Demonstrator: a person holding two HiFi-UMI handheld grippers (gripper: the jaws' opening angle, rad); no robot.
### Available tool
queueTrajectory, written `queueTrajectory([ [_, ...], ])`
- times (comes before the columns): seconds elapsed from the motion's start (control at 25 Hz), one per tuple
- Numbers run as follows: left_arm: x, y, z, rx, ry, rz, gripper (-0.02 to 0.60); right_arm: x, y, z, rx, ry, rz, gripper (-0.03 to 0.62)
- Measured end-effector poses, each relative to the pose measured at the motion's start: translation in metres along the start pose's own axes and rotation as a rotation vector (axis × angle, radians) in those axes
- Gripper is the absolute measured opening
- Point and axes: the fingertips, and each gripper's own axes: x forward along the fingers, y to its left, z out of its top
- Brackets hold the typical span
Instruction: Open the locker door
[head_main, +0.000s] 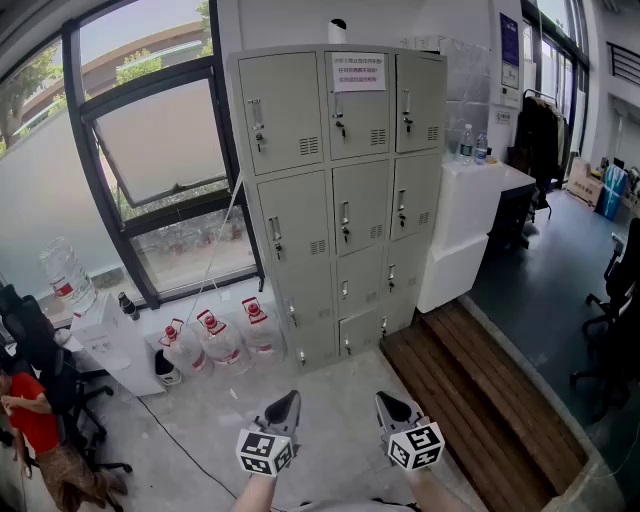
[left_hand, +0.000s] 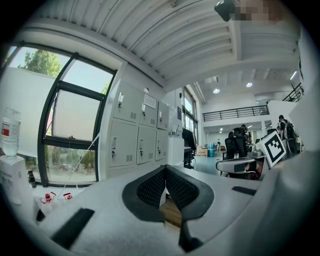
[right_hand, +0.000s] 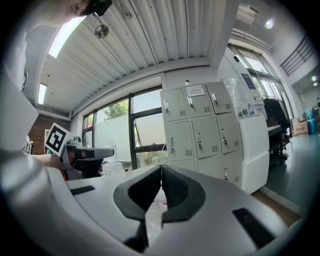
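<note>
A grey locker cabinet (head_main: 340, 190) stands against the wall ahead, three columns of doors, all closed, each with a small handle. A paper notice (head_main: 358, 71) is stuck on the top middle door. The same lockers (left_hand: 135, 132) show in the left gripper view and the lockers (right_hand: 200, 127) in the right gripper view, far off. My left gripper (head_main: 286, 403) and right gripper (head_main: 390, 404) hang low in the head view, well short of the cabinet. Both are shut with nothing between the pads.
Three water jugs (head_main: 215, 338) sit on the floor left of the lockers, under a big window (head_main: 150, 160). A white counter (head_main: 470, 220) stands right of the cabinet. Wooden flooring (head_main: 470, 400) lies at the right. Office chairs (head_main: 610, 300) stand at both sides, and a person in red (head_main: 30, 420) is at the left.
</note>
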Motion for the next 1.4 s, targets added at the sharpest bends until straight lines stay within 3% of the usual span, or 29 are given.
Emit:
queueTrajectory([
  [0.92,0.003,-0.011,-0.003,-0.016,0.007,0.013,0.008,-0.006,-0.01,0.002,0.015,-0.021,0.01,0.014],
  [1.12,0.005,-0.016,-0.002,-0.015,0.008,0.04,0.008,-0.005,-0.02,0.002,0.022,-0.017,0.026,0.014],
  [1.4,0.008,-0.026,-0.004,-0.024,0.006,0.121,0.008,-0.001,-0.031,-0.001,0.014,0.0,0.115,0.014],
])
